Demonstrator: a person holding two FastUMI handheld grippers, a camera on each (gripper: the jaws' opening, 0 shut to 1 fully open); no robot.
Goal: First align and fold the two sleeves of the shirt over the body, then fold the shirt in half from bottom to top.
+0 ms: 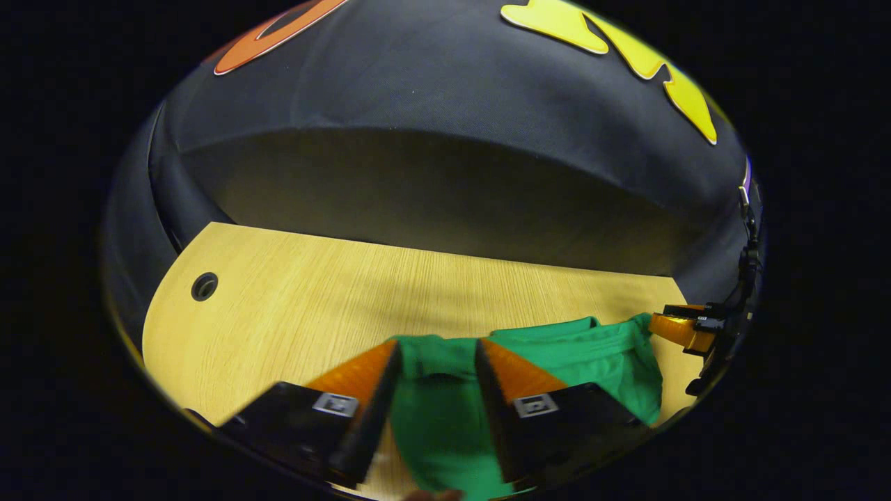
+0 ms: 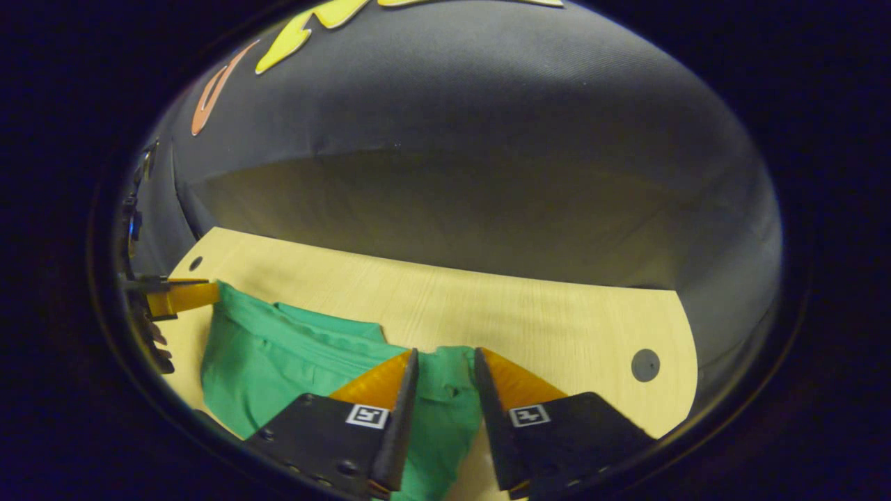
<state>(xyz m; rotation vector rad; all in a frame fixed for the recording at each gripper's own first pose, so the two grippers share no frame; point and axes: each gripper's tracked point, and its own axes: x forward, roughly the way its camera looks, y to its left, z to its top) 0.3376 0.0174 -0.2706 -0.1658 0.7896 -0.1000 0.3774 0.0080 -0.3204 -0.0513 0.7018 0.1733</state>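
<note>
1. Shirt, green, lies bunched on the wooden table, at the near edge; in the left gripper view it spreads from between the fingers toward the right.
2. Left gripper: fingers apart, with green cloth lying in the gap; whether either finger presses on the cloth, cannot tell; the jaws stand open.
3. Same view, far right: the right gripper's tip sits at the shirt's right-hand edge, touching or just beside it.
4. Table hole near the left rear corner, well apart from the shirt.
5. Right gripper view: the left gripper's tip shows at the far left, against the shirt's corner; cloth runs rightward in folds.
6. Right gripper: fingers parted over the shirt's right end; fabric lies between them; grip cannot be confirmed.
7. Second table hole to the right.
</note>
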